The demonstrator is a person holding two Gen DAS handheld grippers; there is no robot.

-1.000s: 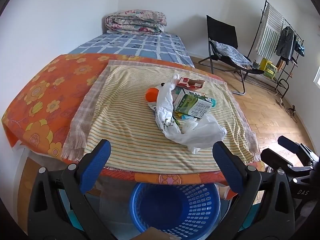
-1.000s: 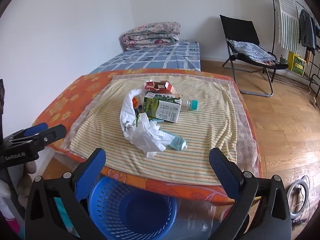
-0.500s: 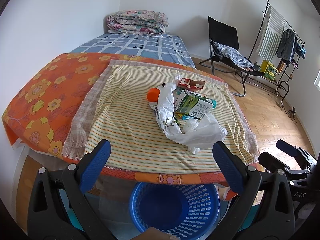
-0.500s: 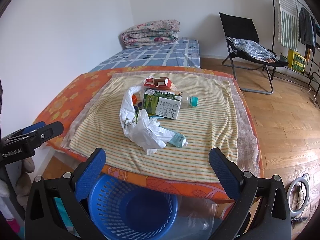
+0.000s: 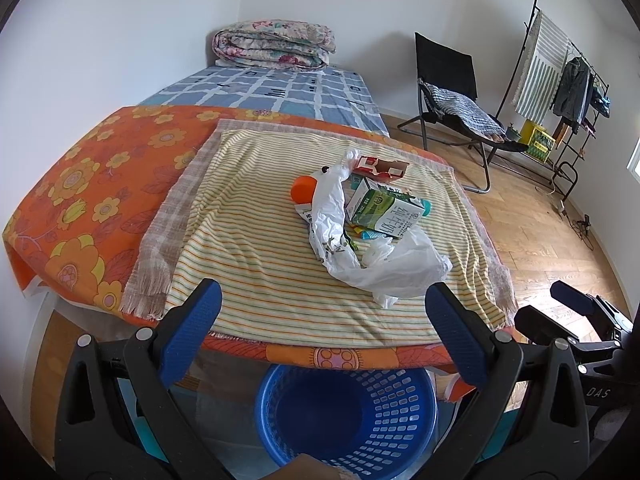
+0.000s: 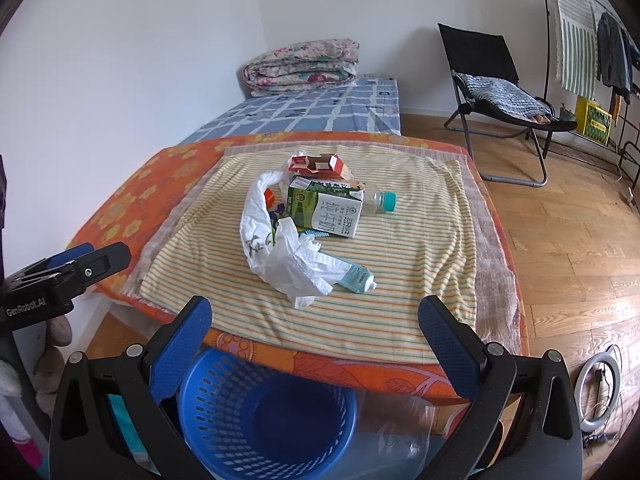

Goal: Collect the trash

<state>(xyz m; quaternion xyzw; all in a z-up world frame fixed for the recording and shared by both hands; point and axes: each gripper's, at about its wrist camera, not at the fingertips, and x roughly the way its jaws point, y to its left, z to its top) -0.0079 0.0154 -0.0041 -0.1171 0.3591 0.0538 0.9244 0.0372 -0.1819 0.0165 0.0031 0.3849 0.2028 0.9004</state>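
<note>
A heap of trash lies mid-table on a striped cloth: a white plastic bag, a green milk carton, a red and white box, an orange cap, a clear bottle with a teal cap and a pale tube. A blue basket stands on the floor under the table's front edge. My left gripper and right gripper are both open and empty, held short of the table above the basket.
An orange flowered cover lies under the striped cloth. Behind it is a bed with a checked sheet and a folded quilt. A black folding chair and a clothes rack stand at the right on wooden floor.
Both grippers have drifted slightly; the trash heap sits a little nearer and lower in both views. Nothing on the table has moved and both grippers stay open.
</note>
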